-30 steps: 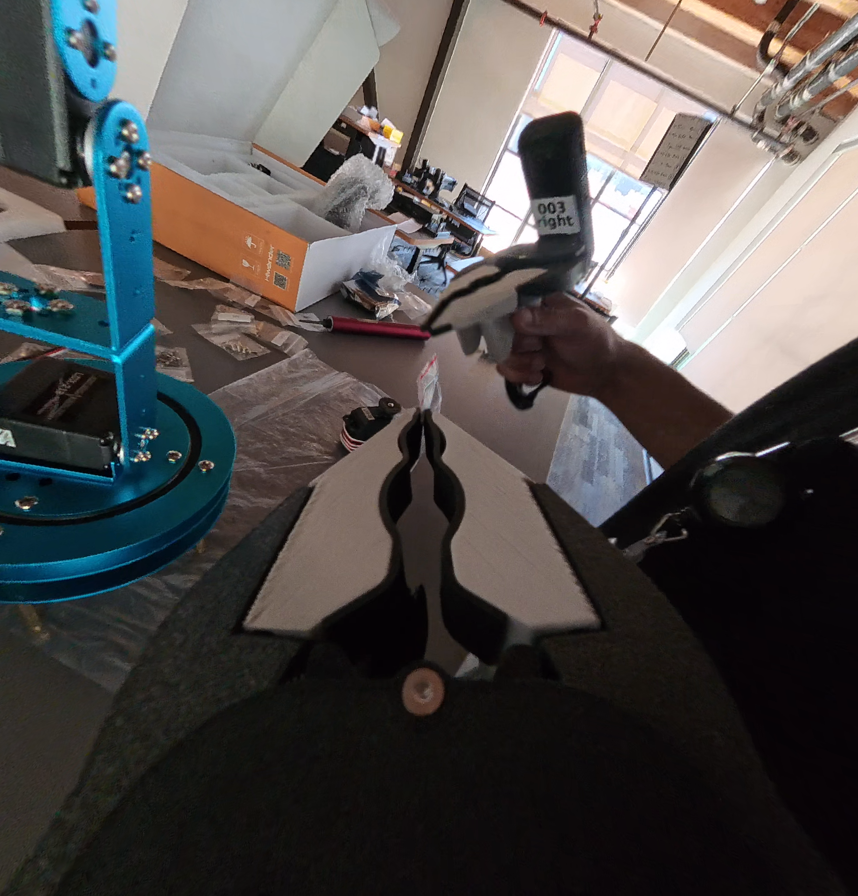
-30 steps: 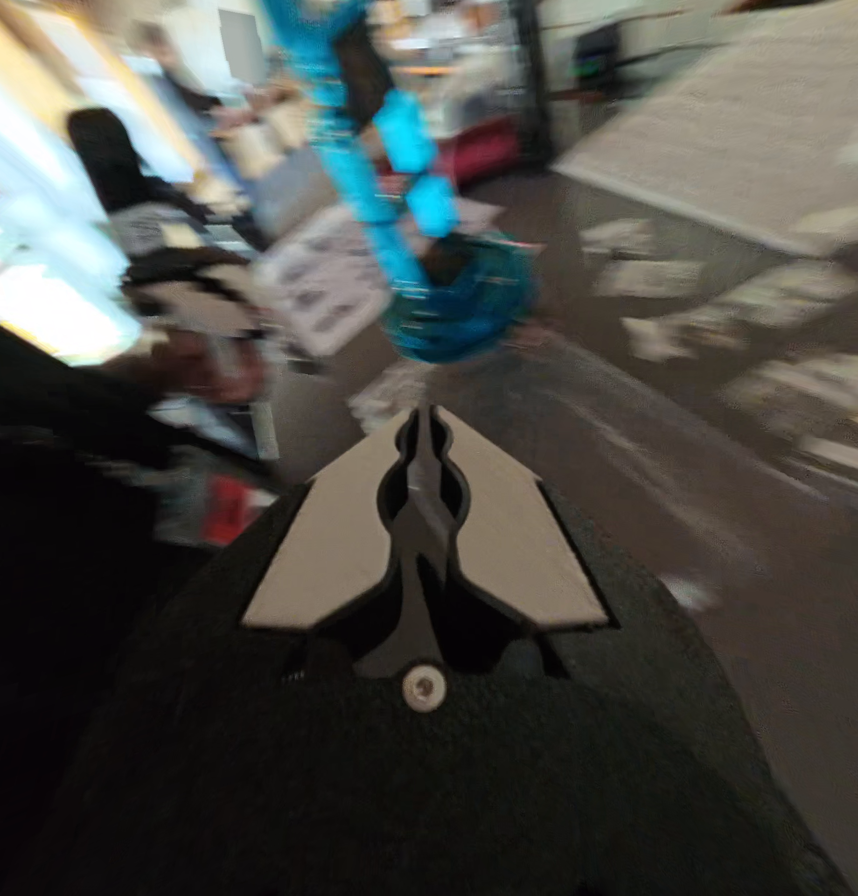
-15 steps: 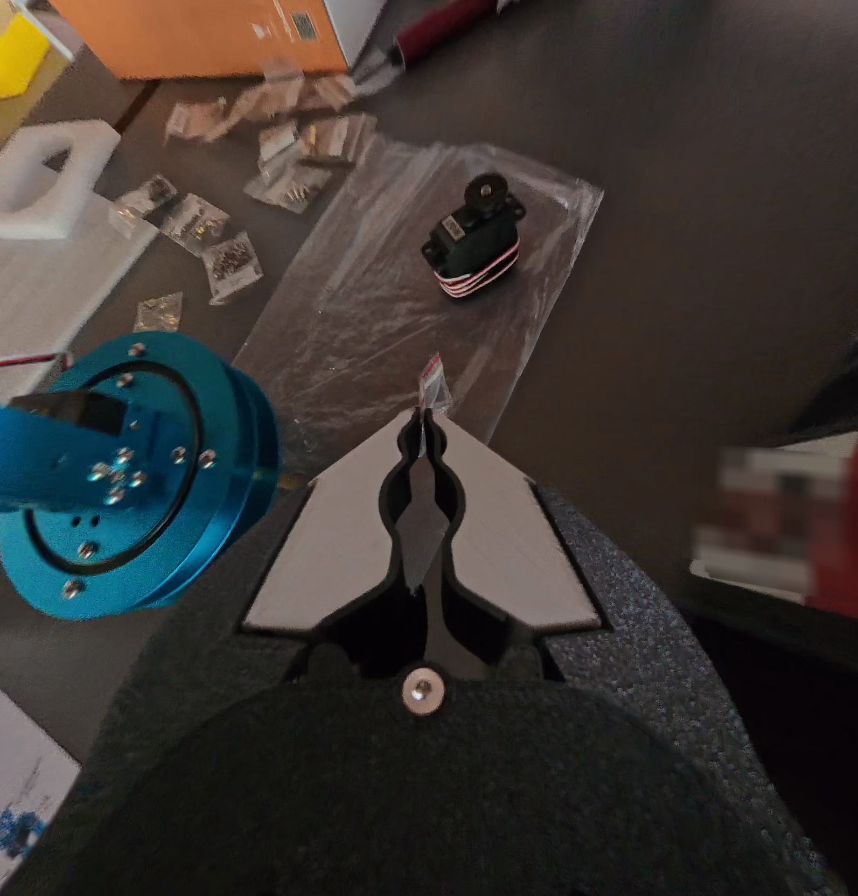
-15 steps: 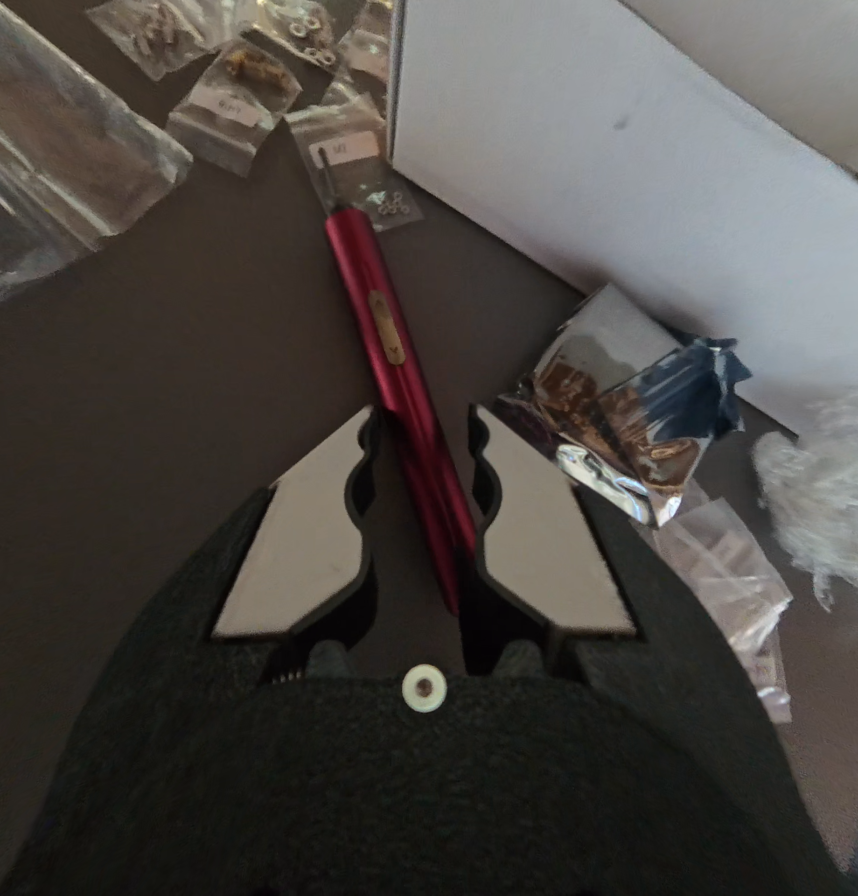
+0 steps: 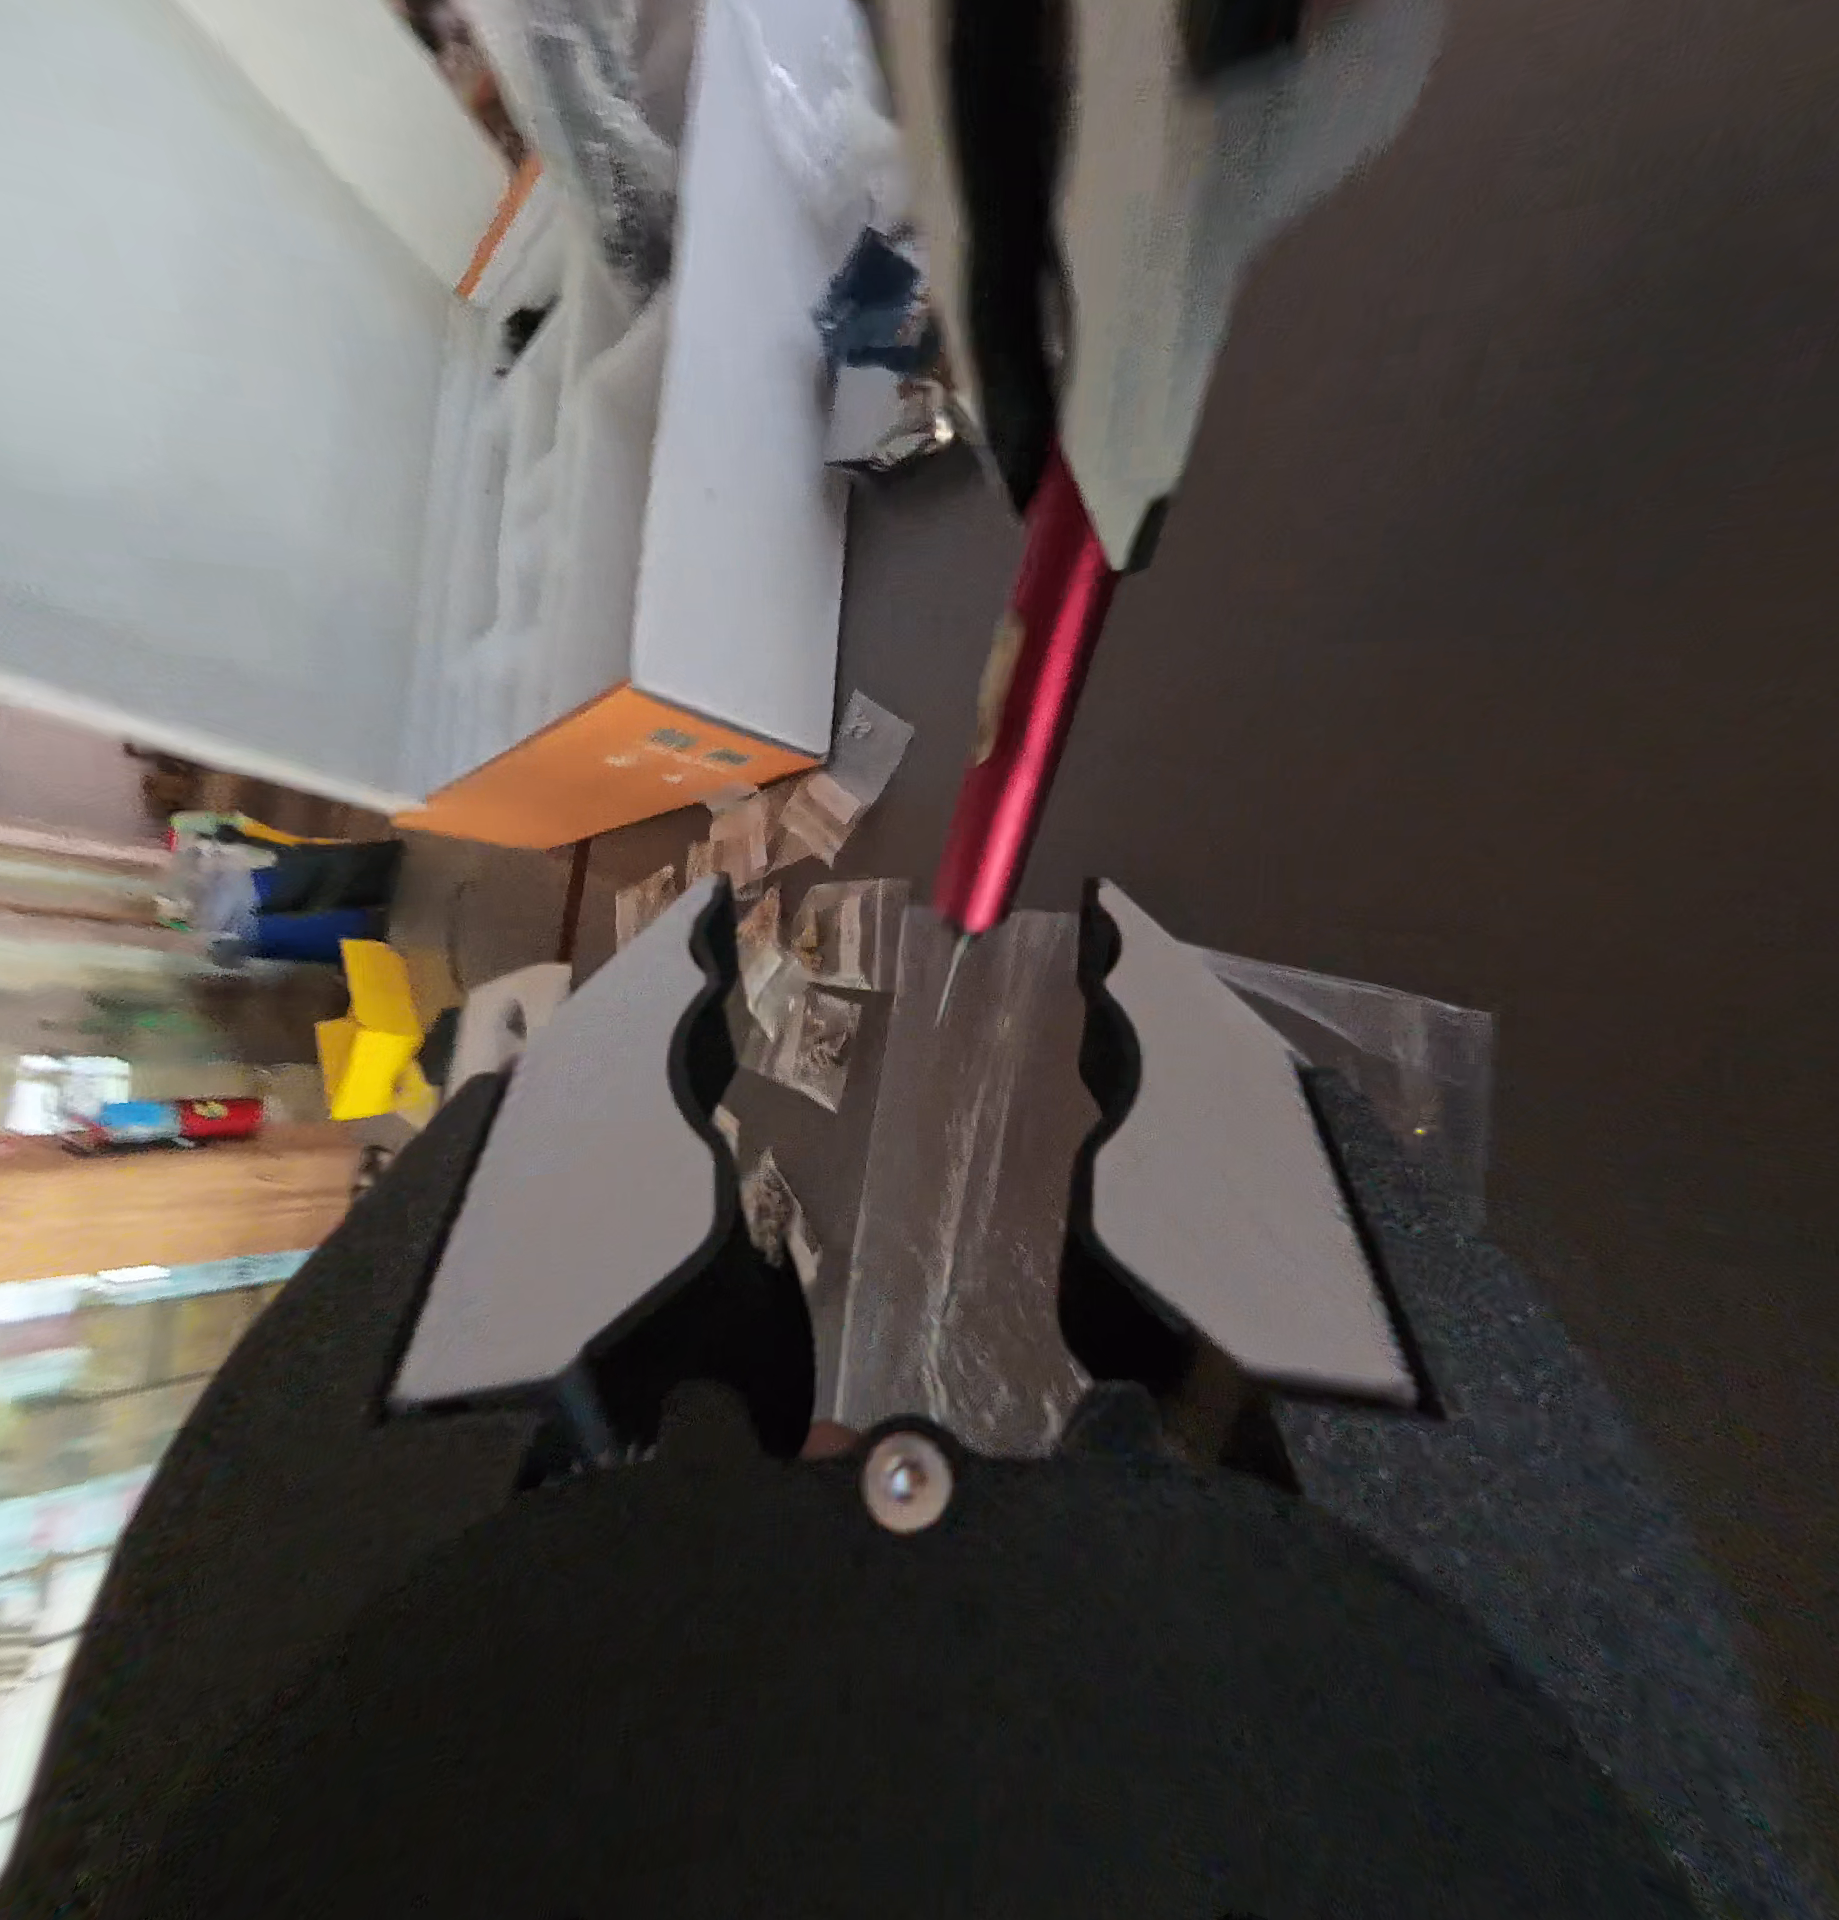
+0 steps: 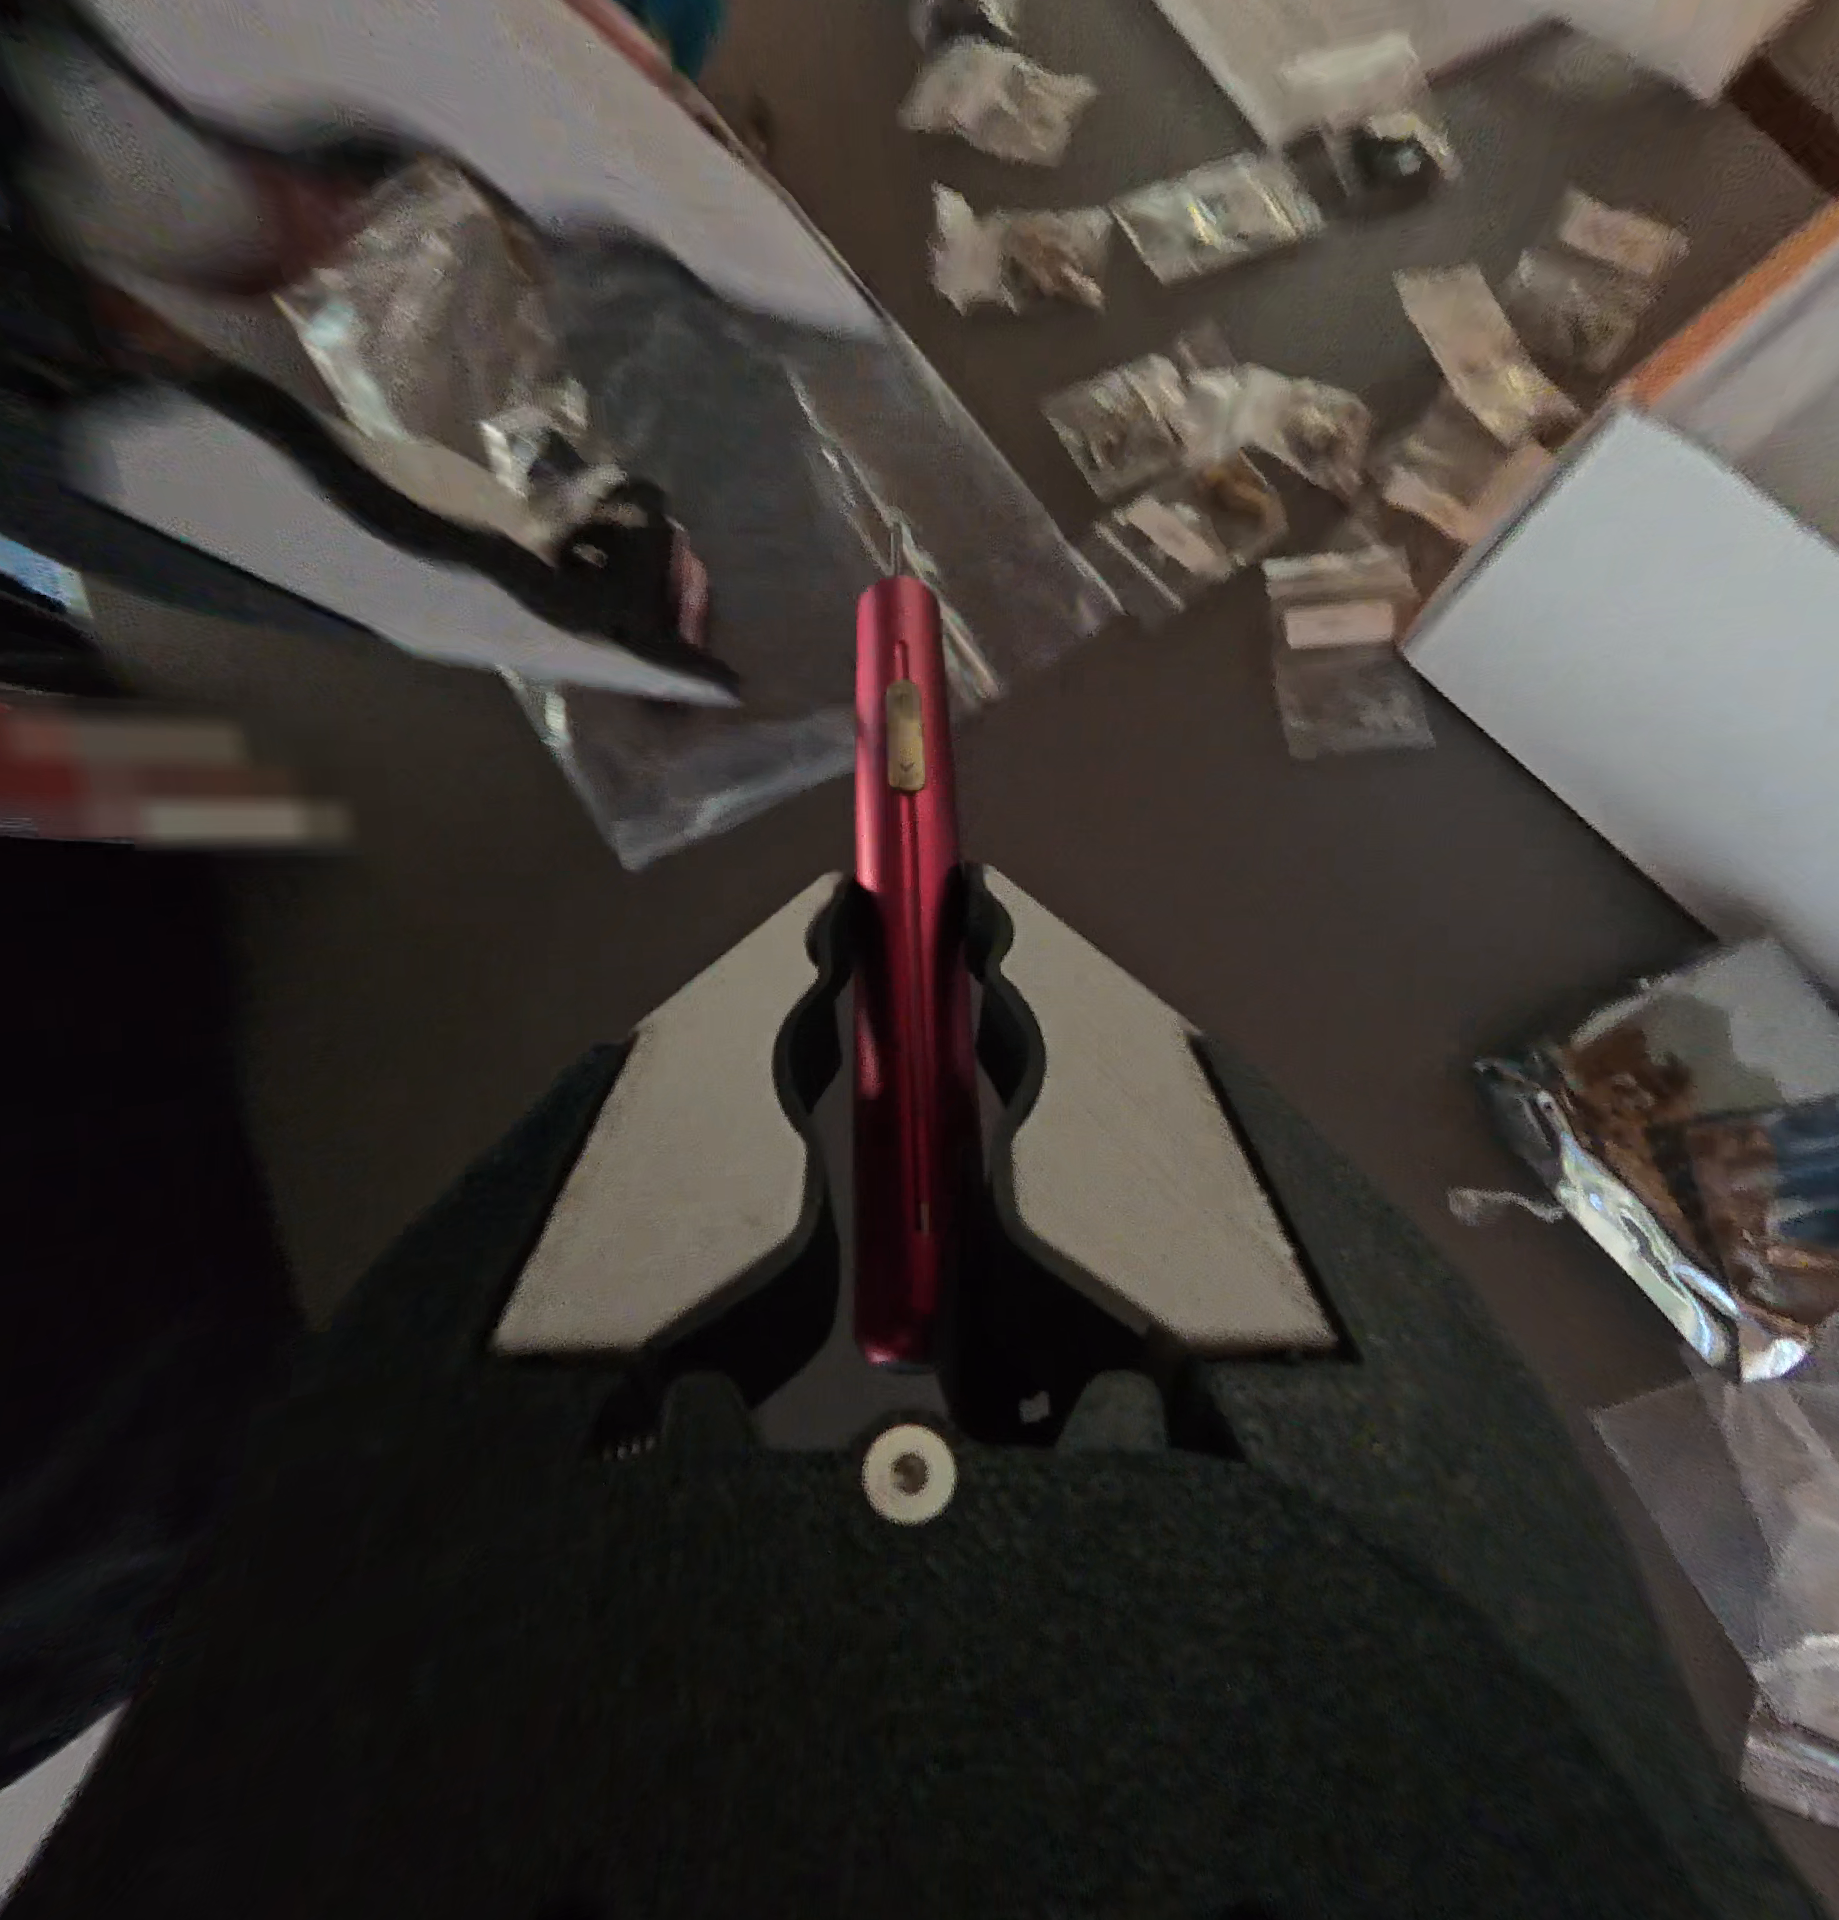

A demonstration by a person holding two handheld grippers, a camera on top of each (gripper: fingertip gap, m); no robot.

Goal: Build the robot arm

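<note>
Right hand-held gripper: half a second ago its fingers stood apart astride the red screwdriver lying on the worktop; they are now clamped on its barrel, and the tool is lifted clear, its thin bit pointing away from the camera. In the left wrist view the same screwdriver hangs from the right gripper's fingers, bit down, over the clear plastic sheet.

Left hand-held gripper: a second ago it was closed on a small plastic bag; its fingers are now spread wide with nothing between them. Where that bag went cannot be told. The screwdriver's bit lies just ahead of this open gap.

Edges and room: the white-and-orange box stands to one side, with small parts bags strewn beside it and a crumpled foil pouch near its corner. The bare dark worktop on the far side of the tool offers the widest free space. Both views are blurred by motion.
</note>
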